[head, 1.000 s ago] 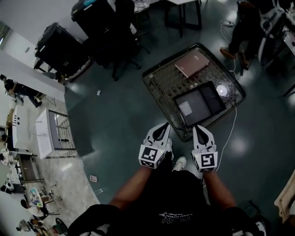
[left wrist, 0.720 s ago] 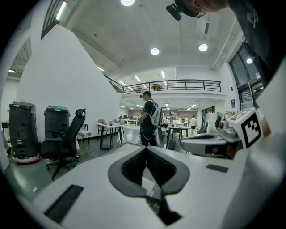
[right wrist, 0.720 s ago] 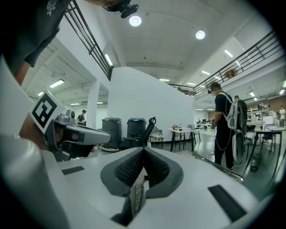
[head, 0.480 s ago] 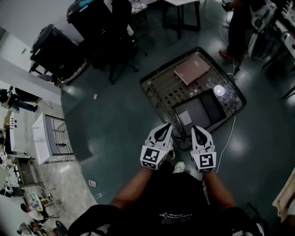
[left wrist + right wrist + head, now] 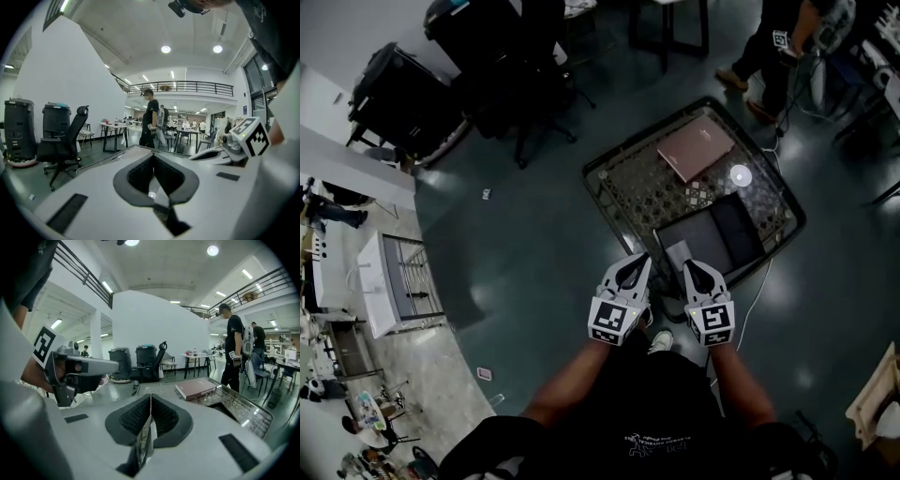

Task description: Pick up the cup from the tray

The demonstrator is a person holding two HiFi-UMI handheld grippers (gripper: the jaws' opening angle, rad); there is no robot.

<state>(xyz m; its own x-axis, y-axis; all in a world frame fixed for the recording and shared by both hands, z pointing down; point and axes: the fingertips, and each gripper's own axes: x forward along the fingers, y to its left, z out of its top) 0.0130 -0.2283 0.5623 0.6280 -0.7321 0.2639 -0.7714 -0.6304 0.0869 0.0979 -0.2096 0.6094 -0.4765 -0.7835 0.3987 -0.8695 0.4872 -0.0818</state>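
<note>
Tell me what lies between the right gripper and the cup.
Only the flat black tray lies between the right gripper and the cup; nothing upright blocks that path. The book lies off to the side.

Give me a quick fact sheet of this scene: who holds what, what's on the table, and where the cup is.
Setting: large indoor hall, seen from above by a standing person
Left gripper: jaws together, nothing held, near the table's closest edge
Right gripper: jaws together, nothing held, beside the left one
On the table: reddish book, dark tray, white cup
Cup: by the tray's far edge, untouched; unclear whether it stands on the tray
Others: a person standing beyond the table
</note>
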